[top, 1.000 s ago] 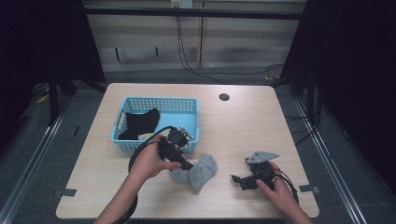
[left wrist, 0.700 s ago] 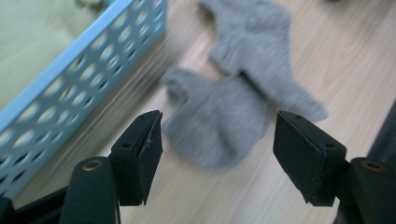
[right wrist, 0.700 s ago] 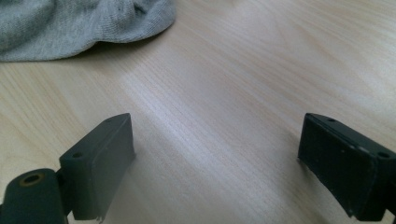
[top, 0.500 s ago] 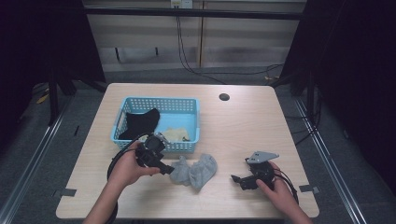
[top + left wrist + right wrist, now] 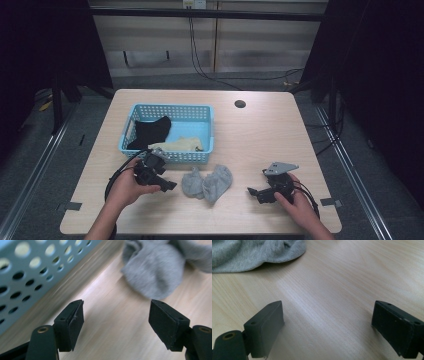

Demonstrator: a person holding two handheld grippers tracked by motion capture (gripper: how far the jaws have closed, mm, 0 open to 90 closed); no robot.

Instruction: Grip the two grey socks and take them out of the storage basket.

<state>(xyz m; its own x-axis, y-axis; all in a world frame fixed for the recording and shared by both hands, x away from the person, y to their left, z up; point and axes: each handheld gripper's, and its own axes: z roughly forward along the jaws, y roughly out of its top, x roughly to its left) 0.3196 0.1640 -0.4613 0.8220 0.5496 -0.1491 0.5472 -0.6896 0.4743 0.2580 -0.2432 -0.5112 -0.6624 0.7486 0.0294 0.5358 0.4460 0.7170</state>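
A crumpled grey sock (image 5: pixel 207 182) lies on the wooden table (image 5: pixel 260 135) in front of the blue basket (image 5: pixel 170 110). My left gripper (image 5: pixel 169 186) rests just left of the sock, pointing at it, and stands open. Its jaws have just been opening, with only bare wood between them (image 5: pixel 116 307). The grey sock (image 5: pixel 155 277) lies beyond its fingertips, and the basket wall (image 5: pixel 30 267) runs along one side. My right gripper (image 5: pixel 252 192) sits to the right of the sock, open over bare table (image 5: pixel 327 312), with the sock's edge (image 5: pixel 254 252) farther off.
Inside the basket lie a black sock (image 5: pixel 150 132) and a cream-coloured sock (image 5: pixel 177 145). A round cable hole (image 5: pixel 240 104) marks the table's far side. Cables trail from both grippers near the front edge.
My left gripper has pulled back to the left, away from the grey sock, which stays lying on the table. The right gripper has not moved.
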